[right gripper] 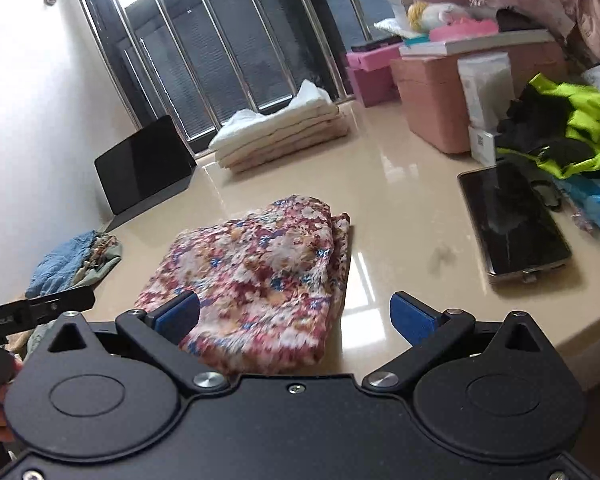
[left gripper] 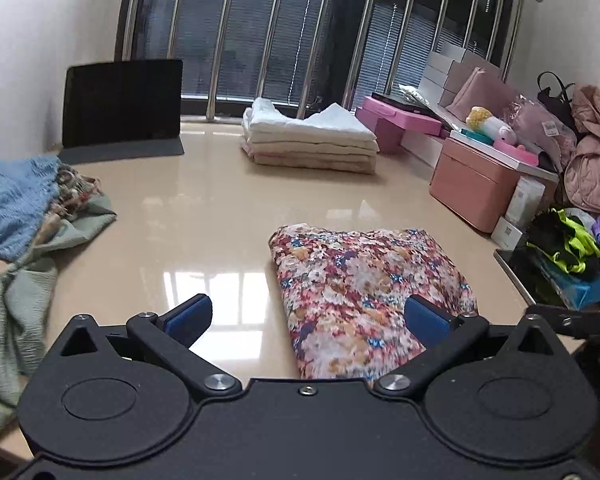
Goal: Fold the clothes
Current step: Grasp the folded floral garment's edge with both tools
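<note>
A: Where does the floral garment (left gripper: 364, 292) lie?

B: Folded on the table (left gripper: 204, 216), in front of both tools and well short of the white stack (left gripper: 308, 136). Its long axis runs toward that stack.

A: Jaws?

B: The left gripper (left gripper: 308, 316) gapes wide, holding nothing; the right gripper (right gripper: 294, 316) likewise. Both straddle the near edge, and neither looks clearly nearer.
</note>
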